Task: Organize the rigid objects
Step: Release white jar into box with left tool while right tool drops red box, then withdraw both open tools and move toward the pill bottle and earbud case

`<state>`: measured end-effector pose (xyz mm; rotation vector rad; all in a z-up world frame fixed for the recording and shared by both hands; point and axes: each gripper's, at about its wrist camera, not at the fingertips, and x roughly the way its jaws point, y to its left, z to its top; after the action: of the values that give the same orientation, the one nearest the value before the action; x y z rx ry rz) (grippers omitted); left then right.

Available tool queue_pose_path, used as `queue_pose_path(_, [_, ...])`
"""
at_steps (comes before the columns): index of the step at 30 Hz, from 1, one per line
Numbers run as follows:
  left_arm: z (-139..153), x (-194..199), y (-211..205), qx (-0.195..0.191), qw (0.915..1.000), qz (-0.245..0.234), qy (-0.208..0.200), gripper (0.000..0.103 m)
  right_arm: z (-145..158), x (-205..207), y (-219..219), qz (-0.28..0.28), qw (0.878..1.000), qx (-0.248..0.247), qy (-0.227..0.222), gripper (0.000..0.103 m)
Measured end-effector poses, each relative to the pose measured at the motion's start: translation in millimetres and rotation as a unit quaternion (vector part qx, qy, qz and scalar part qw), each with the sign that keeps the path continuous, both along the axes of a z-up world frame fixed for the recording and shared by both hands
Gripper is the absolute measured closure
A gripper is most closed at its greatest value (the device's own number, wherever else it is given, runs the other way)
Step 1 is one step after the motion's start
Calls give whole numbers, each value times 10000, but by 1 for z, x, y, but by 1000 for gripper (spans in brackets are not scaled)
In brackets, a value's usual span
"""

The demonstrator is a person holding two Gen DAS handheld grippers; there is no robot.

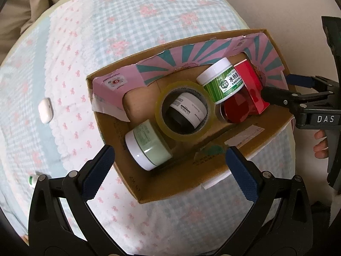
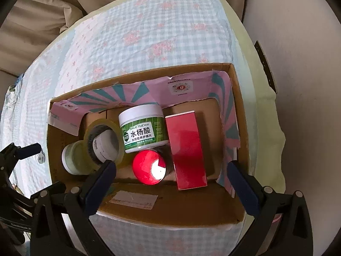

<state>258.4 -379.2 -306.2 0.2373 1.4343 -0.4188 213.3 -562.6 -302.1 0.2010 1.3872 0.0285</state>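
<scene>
1. Cardboard box (image 1: 187, 181): open-topped, resting on a checked quilt (image 1: 127, 21) with pink flower print; its far and side walls are lined with pink-and-teal striped paper (image 2: 132, 93).
2. Green-labelled jar (image 2: 143, 131): white lid, Chinese lettering, lying tilted inside the box against the far wall, between the tape roll and the red box.
3. Tape roll (image 1: 184, 111): clear yellowish ring standing on edge in the middle of the box; a white-and-black jar (image 1: 187, 115) shows through its core.
4. Pale green jar (image 1: 147, 147): white lid, lying on its side in the near left part of the box, touching the tape roll.
5. Red box (image 2: 186, 149): tall carton lying along the right part of the box floor, just beside the green-labelled jar.
6. Red-lidded jar (image 2: 150, 167): round lid facing up (a bright glare patch on it), touching the red box's left side.
7. Left gripper (image 1: 170, 170): fingers spread wide, holding nothing, poised over the box's near left corner.
8. Right gripper (image 2: 171, 181): fingers likewise apart and empty, above the near wall of the box; in the left wrist view one finger reaches in beside the red box.
9. White earbud case (image 1: 45, 110): on the quilt, left of the box and well apart from it.
</scene>
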Motion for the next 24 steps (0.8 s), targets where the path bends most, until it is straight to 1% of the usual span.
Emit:
queue_pose_path(4, [11,-4,4,-61,9999,20,-89,0,9,-6,1,11,10000,-48,-71,0])
queue_pose_path(10, [41,-14,19,-188,9992,93,-346,0,37,-17,9,51,9996,-127,-228,0])
queue_pose_path(14, [69,-26,34,-297,9980,181,-519,0,67,-29,19,135,9987,-277,-400,0])
queue_pose_path(18, [96,-42,54,-410,9961,266,-733,0,99,-40,31,67,9979,-357,-533,0])
queue_pose_path(21, [116,-56,75,-507,9940,371,-898,0,124,-50,44,21,9971,-369,-665,0])
queue_pose_path(24, [134,-72,103,-540,9915,509,-1064,0,151,-61,65,105,9949,-444,-903,0])
